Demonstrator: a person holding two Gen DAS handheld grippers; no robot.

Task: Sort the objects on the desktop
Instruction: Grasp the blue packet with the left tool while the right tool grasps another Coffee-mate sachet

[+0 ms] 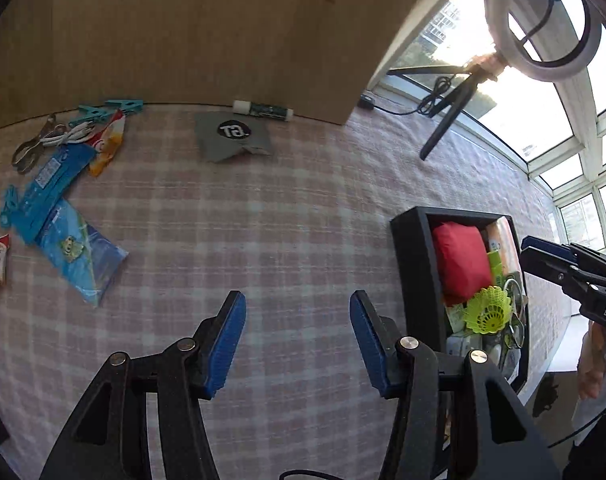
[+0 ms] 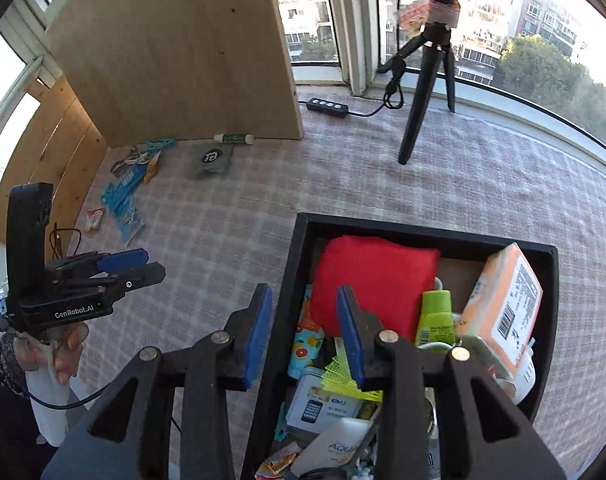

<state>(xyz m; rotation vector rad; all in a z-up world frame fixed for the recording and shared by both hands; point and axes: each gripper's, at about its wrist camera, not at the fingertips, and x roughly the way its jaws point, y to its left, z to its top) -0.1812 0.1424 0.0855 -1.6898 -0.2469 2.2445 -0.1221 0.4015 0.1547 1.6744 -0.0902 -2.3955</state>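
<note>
Right now my left gripper hangs over bare checked tablecloth, its blue pads spread apart with nothing between them. My right gripper is spread too, though narrower; it straddles the near-left wall of the black box, one pad outside over the cloth and the other inside over the contents. No earlier view is on hand, so I only report that both stand parted and empty.

The box sits at the right of the table and is crowded: a red pouch at the far side, a green tube just beside it, an orange packet leaning against the right wall, and a yellow-green shuttlecock nearer me, among small cartons I can't read.

What is left unsorted lies far left, along the wooden backboard: teal clothes pegs, scissors tangled with a white cable, a blue pack, a blue printed sachet, two orange-and-white snack sachets, a grey cloth with a black round logo, and a green-and-white tube touching the board. A tripod stands far right.
</note>
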